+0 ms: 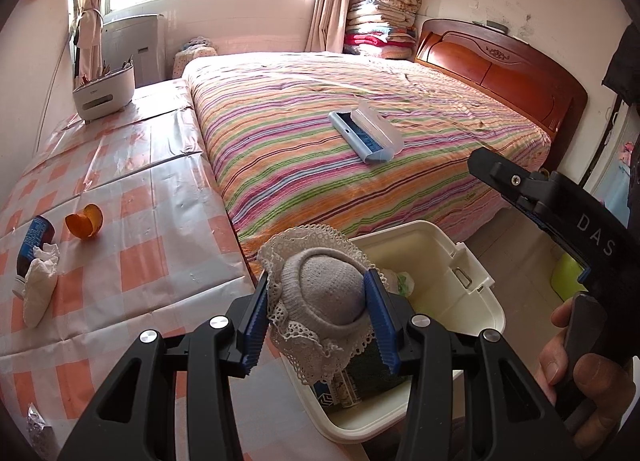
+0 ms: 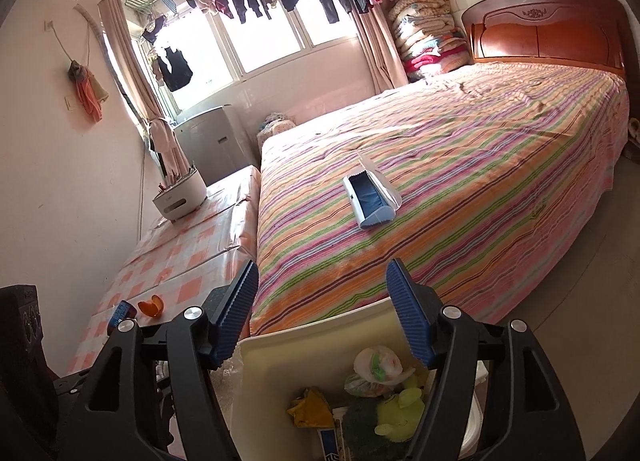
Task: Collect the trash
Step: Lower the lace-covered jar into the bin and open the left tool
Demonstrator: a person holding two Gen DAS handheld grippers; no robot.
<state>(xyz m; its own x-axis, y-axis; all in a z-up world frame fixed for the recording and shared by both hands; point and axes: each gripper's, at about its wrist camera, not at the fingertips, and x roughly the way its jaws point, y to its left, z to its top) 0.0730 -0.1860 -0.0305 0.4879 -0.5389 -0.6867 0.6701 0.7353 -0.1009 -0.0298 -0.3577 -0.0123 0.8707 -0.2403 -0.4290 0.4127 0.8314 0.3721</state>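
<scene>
meanwhile the left gripper (image 1: 320, 317) is clenched on a balled grey sock with a lace cuff (image 1: 320, 297), holding it above the near-left corner of the cream trash bin (image 1: 476, 281), which stands at the foot of the striped bed (image 1: 320, 133) beside the checked-cloth table (image 1: 132, 197). the sock and the blue pads (image 1: 256, 321) cover much of the bin's mouth in the left wrist view; only a green packet and a printed box show beneath.

on the table, toward its left edge, lie an orange peel (image 1: 85, 220), a dark bottle with a blue label (image 1: 34, 237) and a crumpled white tissue (image 1: 38, 285) touching the bottle. a white holder with utensils (image 1: 104, 91) stands at the table's far edge. a blue and white lint brush (image 1: 364, 137) lies on the bed, well apart from the bin.

the right gripper (image 2: 322, 313) hangs released, fingers spread wide over the bin's rim (image 2: 320, 325), holding nothing. its view looks straight into the bin: a knotted plastic bag (image 2: 376, 369), a yellow-green plush toy (image 2: 400, 409), a yellow wrapper (image 2: 312, 407) and something dark green. the left wrist view alone shows the right gripper's black body and the hand (image 1: 576, 365) on its handle at the right edge.
</scene>
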